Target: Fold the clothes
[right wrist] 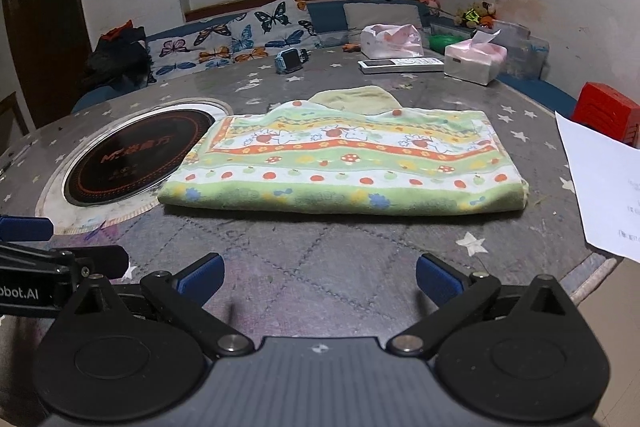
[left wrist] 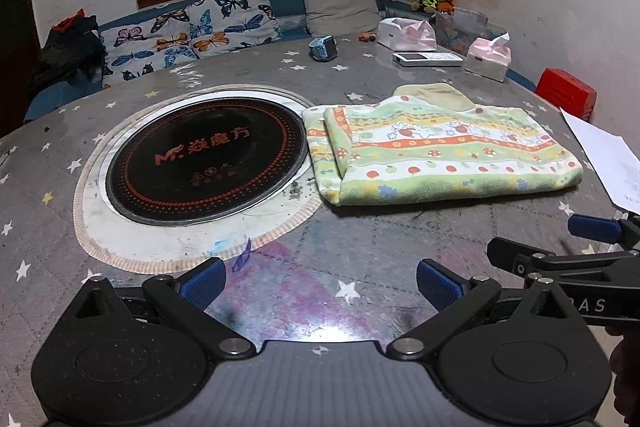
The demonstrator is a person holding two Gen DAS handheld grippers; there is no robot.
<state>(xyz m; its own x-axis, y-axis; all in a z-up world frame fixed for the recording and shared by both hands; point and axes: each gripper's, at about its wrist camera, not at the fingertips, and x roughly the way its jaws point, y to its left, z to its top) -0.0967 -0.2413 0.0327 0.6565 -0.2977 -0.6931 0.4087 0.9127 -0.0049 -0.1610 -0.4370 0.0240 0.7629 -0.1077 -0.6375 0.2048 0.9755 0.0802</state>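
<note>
A green, white and orange patterned garment (left wrist: 440, 151) lies folded into a flat rectangle on the round grey star-print table (left wrist: 304, 267); it also shows in the right wrist view (right wrist: 352, 167). A pale yellow-green cloth (right wrist: 356, 99) pokes out behind it. My left gripper (left wrist: 320, 285) is open and empty, above the table in front of the garment's left end. My right gripper (right wrist: 320, 281) is open and empty, in front of the garment's middle, apart from it. Each gripper appears at the edge of the other's view.
A black round induction cooktop (left wrist: 204, 159) is set in the table left of the garment. A white paper sheet (right wrist: 604, 183) lies at the right edge. Tissue boxes (right wrist: 474, 61), a remote (right wrist: 400, 65) and a blue toy (right wrist: 290, 61) sit at the back. A red box (right wrist: 606, 115) stands beyond.
</note>
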